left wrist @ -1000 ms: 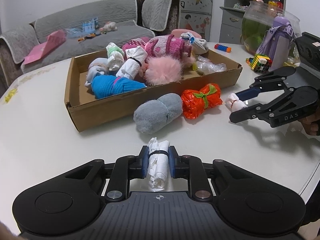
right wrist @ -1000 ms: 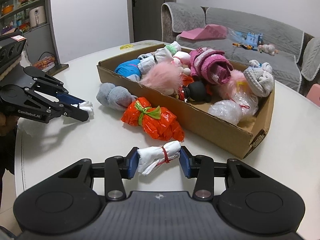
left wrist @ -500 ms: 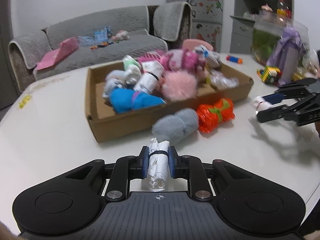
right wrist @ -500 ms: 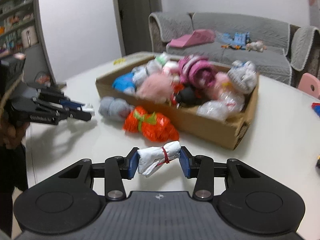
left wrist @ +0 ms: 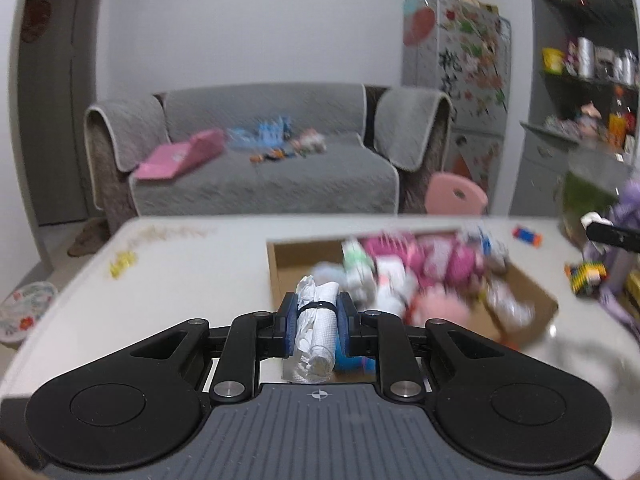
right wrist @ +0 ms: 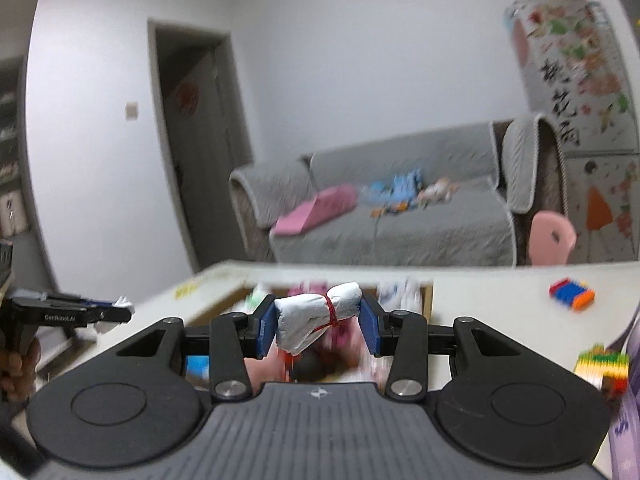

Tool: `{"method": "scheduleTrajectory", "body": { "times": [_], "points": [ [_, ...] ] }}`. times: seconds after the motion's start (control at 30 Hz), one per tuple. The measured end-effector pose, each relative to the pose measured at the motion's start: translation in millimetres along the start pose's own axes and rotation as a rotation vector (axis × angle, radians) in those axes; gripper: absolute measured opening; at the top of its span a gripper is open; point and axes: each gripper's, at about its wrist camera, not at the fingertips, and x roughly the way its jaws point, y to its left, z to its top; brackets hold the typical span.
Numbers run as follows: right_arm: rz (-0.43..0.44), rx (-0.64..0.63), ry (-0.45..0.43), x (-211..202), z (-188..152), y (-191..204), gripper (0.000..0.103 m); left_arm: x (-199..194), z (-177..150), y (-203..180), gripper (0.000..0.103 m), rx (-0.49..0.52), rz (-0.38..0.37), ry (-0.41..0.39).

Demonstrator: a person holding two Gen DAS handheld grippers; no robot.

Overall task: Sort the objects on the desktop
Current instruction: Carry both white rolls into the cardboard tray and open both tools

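My left gripper point(left wrist: 317, 330) is shut on a white cloth roll tied with a black band point(left wrist: 314, 340), held in the air in front of the cardboard box point(left wrist: 298, 258). That box lies on the white table point(left wrist: 192, 280) and holds several soft bundles in pink, white and blue. My right gripper point(right wrist: 318, 326) is shut on a white bundle tied with a red band point(right wrist: 316, 316), held above the same box point(right wrist: 426, 292). The left gripper point(right wrist: 116, 312) shows at the left edge of the right wrist view. The tip of the right gripper point(left wrist: 600, 228) shows at the right edge of the left wrist view.
A small block toy point(right wrist: 572, 294) and a colourful brick pile point(right wrist: 602, 364) lie on the table to the right, beside a purple bottle point(left wrist: 624, 216). Yellow bits point(left wrist: 122, 266) lie at the table's far left. A grey sofa point(left wrist: 264, 160) and a pink chair point(left wrist: 454, 194) stand behind.
Both grippers have risen from the table with their bundles and tilted up, so the box now sits low in both views and the sofa and wall fill the frames.
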Motion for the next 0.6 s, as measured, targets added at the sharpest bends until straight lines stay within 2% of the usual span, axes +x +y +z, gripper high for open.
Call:
{"method": "scheduleTrajectory", "body": {
  "times": [0.17,0.23,0.43,0.6],
  "points": [
    [-0.028,0.028,-0.098,12,18,-1,0.040,9,36,-7,0.026,0.011,0.018,-0.053],
    [-0.016,0.036,-0.113,19,22,-3,0.040,18,46,-9,0.026,0.007,0.014,-0.060],
    [-0.009,-0.030,-0.084,36,20,5,0.040,63,58,-12,0.026,0.004,0.007,-0.037],
    [-0.036,-0.136,-0.052,43,10,19,0.040,107,61,-6,0.026,0.004,-0.010,0.001]
  ]
}}
